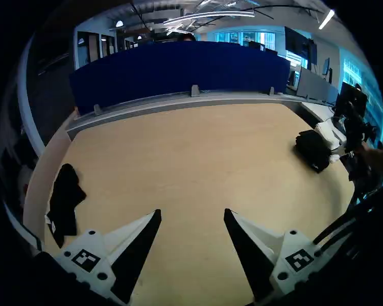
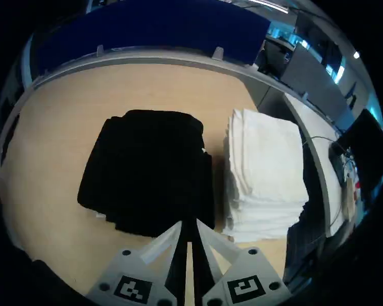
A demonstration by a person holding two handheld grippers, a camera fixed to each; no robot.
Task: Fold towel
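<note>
Wood surface (image 2: 53, 127) carrying black towel stack (image 2: 145, 168) just beside white towel stack (image 2: 265, 173), right gripper (image 2: 190, 227) jaws sitting clenched at the black stack's near edge, left gripper (image 1: 192, 214) jaws hanging released above the surface, 1 crumpled black towel (image 1: 64, 201) lying near its edge.

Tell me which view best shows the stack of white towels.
The right gripper view: the stack of white towels lies close and whole, layered edges plain, beside the black towel pile. In the left gripper view it is at most a small pale patch far off near the right edge of the table, too small to tell.
</note>
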